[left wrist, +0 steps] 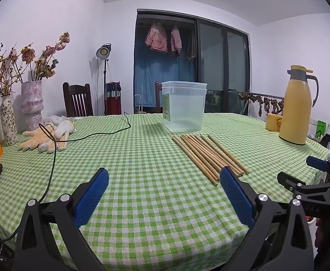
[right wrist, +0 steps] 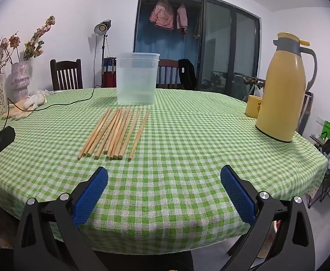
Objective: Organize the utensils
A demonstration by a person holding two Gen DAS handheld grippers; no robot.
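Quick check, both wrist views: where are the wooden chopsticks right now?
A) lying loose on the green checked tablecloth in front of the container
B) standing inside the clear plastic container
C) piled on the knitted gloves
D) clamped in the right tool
A: the wooden chopsticks lie side by side on the green checked tablecloth, just short of the clear plastic container, which holds none; both tools are open and hold nothing.

Chopsticks lie before the clear container on the tablecloth.
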